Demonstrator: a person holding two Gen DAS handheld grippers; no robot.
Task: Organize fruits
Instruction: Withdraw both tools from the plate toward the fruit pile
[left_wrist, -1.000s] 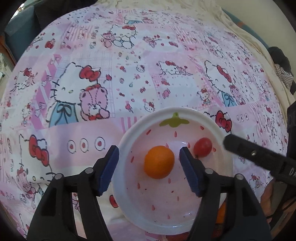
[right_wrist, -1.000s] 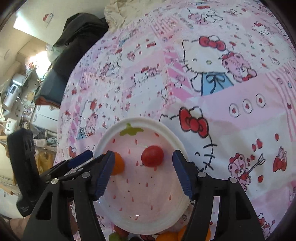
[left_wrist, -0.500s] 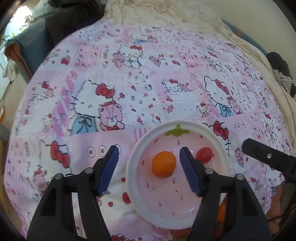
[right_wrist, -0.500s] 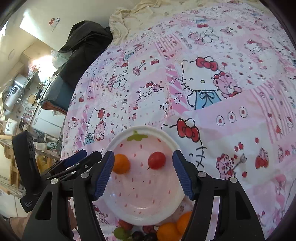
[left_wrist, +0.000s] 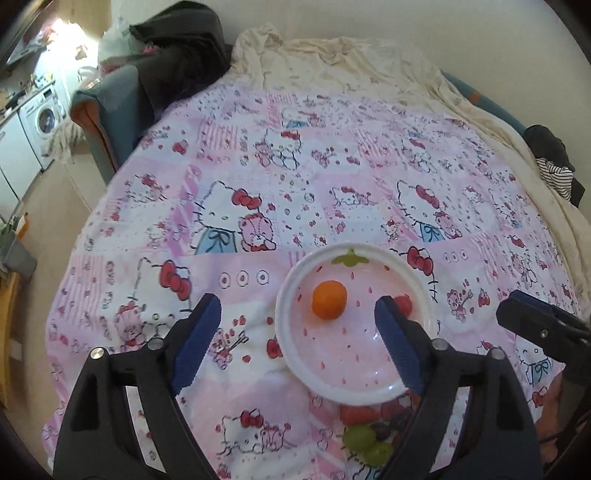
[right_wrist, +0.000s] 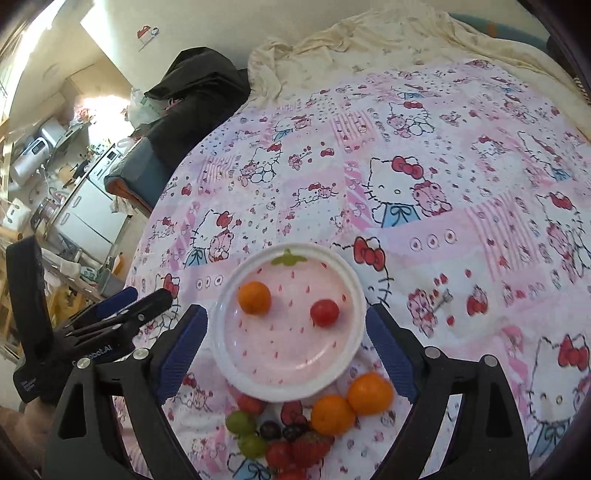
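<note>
A white and pink strawberry-print plate (left_wrist: 291, 354) (right_wrist: 229, 362) lies on the Hello Kitty cloth. On it sit an orange (left_wrist: 329, 299) (right_wrist: 254, 297) and a cherry tomato (right_wrist: 324, 312), half hidden by my left finger in the left wrist view (left_wrist: 404, 303). My left gripper (left_wrist: 295, 339) is open and empty, held above the plate's left side. My right gripper (right_wrist: 284, 345) is open and empty above the plate. A pile of loose fruit lies near the plate's front edge: two oranges (right_wrist: 351, 402), green grapes (right_wrist: 245, 432) (left_wrist: 365, 443), dark grapes (right_wrist: 282, 430), a strawberry (right_wrist: 310, 448).
The cloth-covered surface (left_wrist: 332, 184) spreads wide beyond the plate. A cream sheet (left_wrist: 351, 62) bunches at the far edge. A dark chair with clothing (left_wrist: 147, 74) stands at the far left, past the surface's left edge. Each gripper shows in the other's view (left_wrist: 539, 328) (right_wrist: 110, 325).
Both grippers have pulled back and up from the plate, so more cloth and the loose fruit pile show. The orange and tomato stay on the plate. Both stay open.
</note>
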